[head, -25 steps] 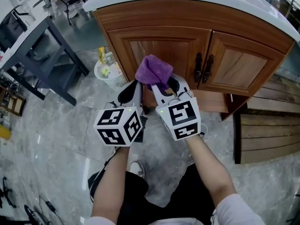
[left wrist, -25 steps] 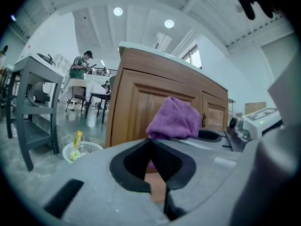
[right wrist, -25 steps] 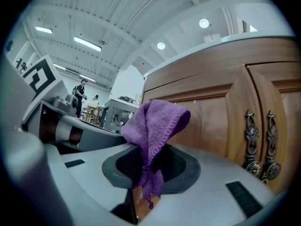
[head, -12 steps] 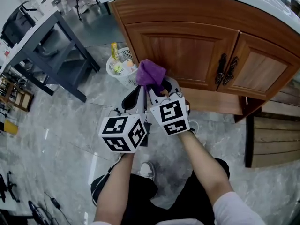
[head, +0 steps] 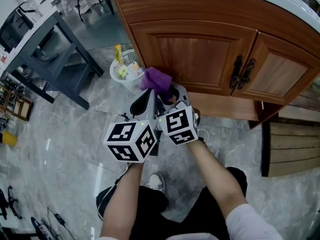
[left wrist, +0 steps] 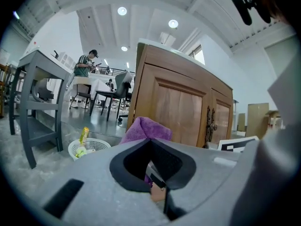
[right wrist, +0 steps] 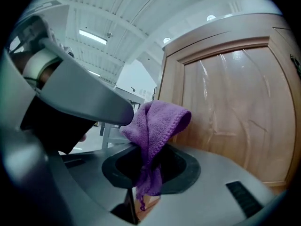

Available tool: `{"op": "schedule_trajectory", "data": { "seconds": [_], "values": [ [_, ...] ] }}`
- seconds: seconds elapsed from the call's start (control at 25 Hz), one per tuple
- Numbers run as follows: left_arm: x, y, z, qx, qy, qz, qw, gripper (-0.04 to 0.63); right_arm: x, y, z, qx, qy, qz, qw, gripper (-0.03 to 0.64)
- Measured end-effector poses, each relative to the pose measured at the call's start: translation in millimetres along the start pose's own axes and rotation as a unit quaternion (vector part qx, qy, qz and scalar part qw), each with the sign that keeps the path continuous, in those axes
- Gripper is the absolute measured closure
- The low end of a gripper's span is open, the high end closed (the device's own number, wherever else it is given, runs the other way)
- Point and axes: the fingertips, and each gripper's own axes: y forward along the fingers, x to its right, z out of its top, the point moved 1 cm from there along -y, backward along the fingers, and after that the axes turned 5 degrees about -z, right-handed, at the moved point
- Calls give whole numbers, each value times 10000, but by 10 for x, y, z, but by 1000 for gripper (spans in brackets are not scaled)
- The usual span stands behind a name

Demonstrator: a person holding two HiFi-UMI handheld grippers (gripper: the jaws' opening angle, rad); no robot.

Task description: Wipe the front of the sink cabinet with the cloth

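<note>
- The right gripper (head: 168,92) is clamping its fingers on the crumpled purple terry cloth (head: 157,79) near the brown wooden sink cabinet front (head: 200,54).
- The left gripper (head: 143,103) is holding its fingers clenched, empty.

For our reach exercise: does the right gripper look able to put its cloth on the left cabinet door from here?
Probably yes. The right gripper holds the cloth in shut jaws, pointed at the left door. Nothing stands between them, and the basket sits off to the side.

no legible text, brand, number or sign in any view
</note>
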Motion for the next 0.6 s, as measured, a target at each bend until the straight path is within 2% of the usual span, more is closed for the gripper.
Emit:
{"op": "schedule_trajectory", "data": {
  "seconds": [0.6],
  "values": [
    [344,142,20,-18,65,-252,9997,592,415,-342,-155,-79,198,-384,9990,540]
  ]
}}
